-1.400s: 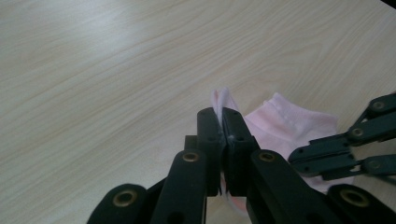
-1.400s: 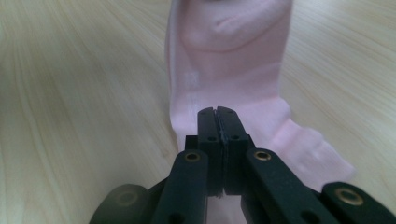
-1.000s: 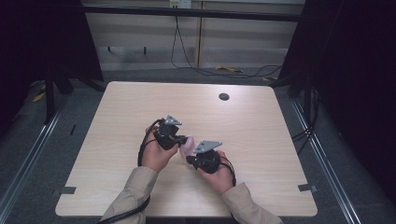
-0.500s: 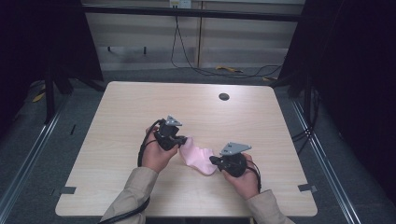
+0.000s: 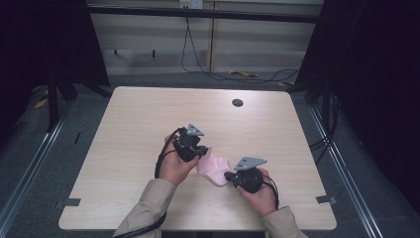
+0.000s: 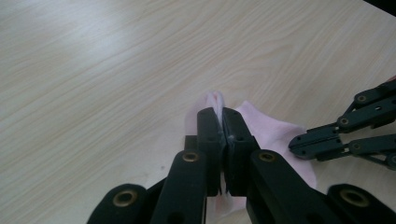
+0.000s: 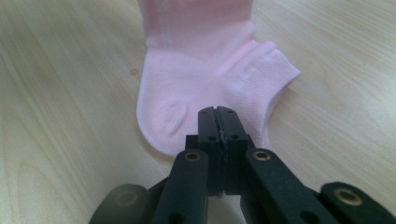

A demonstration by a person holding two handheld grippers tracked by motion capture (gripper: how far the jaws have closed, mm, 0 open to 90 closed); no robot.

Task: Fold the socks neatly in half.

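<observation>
You've got the pink sock (image 5: pixel 214 167) stretched flat on the table (image 5: pixel 129 124) between your two tongs. Your left gripper (image 6: pixel 222 122) is pinched tight on one end of it, fabric poking up past the tips. Your right gripper (image 7: pixel 217 122) is clamped on the opposite edge, near the heel, so the sock spreads away in front of it.
</observation>
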